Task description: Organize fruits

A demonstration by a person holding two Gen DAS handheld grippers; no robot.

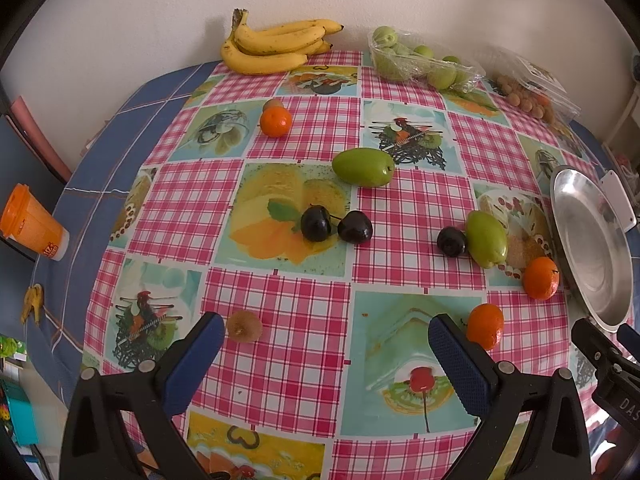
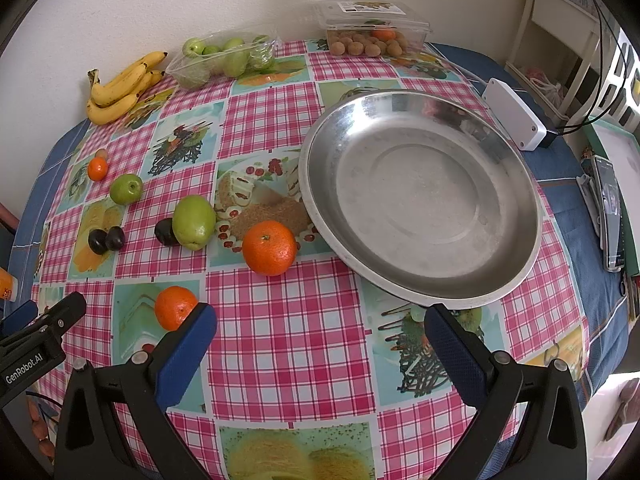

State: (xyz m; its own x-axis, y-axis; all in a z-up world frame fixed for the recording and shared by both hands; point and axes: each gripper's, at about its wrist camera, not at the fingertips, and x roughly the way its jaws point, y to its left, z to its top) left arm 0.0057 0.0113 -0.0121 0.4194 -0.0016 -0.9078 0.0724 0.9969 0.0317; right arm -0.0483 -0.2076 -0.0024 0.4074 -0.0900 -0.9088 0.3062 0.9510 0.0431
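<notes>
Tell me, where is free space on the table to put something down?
The metal plate is bare inside. The tablecloth between both open grippers is free too. It is crowded left of the plate, around the green fruit, plum and oranges.

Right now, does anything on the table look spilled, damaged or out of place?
Nothing spilled or damaged. The metal plate is empty, while oranges, green fruit and plums lie scattered loose on the tablecloth.

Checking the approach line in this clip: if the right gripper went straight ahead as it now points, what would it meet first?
Most likely the near rim of the metal plate. The right gripper is open and empty, with only bare tablecloth before the rim. Depth is uncertain.
</notes>
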